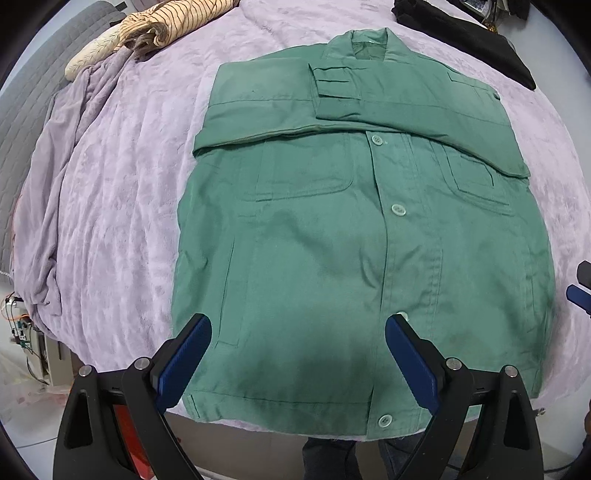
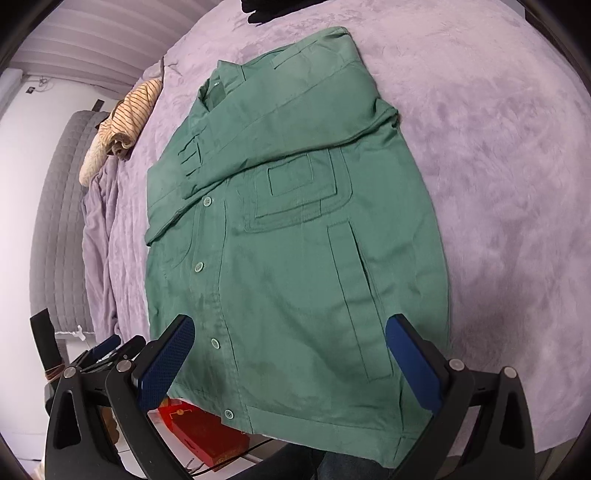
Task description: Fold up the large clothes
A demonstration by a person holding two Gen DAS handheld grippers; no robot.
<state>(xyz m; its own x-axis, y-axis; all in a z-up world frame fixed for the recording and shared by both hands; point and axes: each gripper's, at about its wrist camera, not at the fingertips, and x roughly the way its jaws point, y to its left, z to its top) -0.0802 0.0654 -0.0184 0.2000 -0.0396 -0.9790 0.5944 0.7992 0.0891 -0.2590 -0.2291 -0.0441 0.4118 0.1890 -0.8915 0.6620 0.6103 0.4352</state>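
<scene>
A green buttoned jacket [image 1: 332, 229] lies flat, front up, on a lilac blanket [image 1: 122, 192], with both sleeves folded across its chest. Its hem reaches the near bed edge. My left gripper [image 1: 297, 328] is open and empty, hovering over the hem's left half. My right gripper [image 2: 290, 330] is open and empty over the jacket [image 2: 295, 266] near the hem's right half. The right gripper's tip shows at the right edge of the left wrist view [image 1: 581, 291].
A striped beige garment [image 1: 173, 22] lies bunched at the bed's far left. A black garment [image 1: 465, 37] lies at the far right. A grey quilted mattress [image 2: 59, 221] stands left of the bed. A red box [image 2: 207, 439] sits on the floor below the edge.
</scene>
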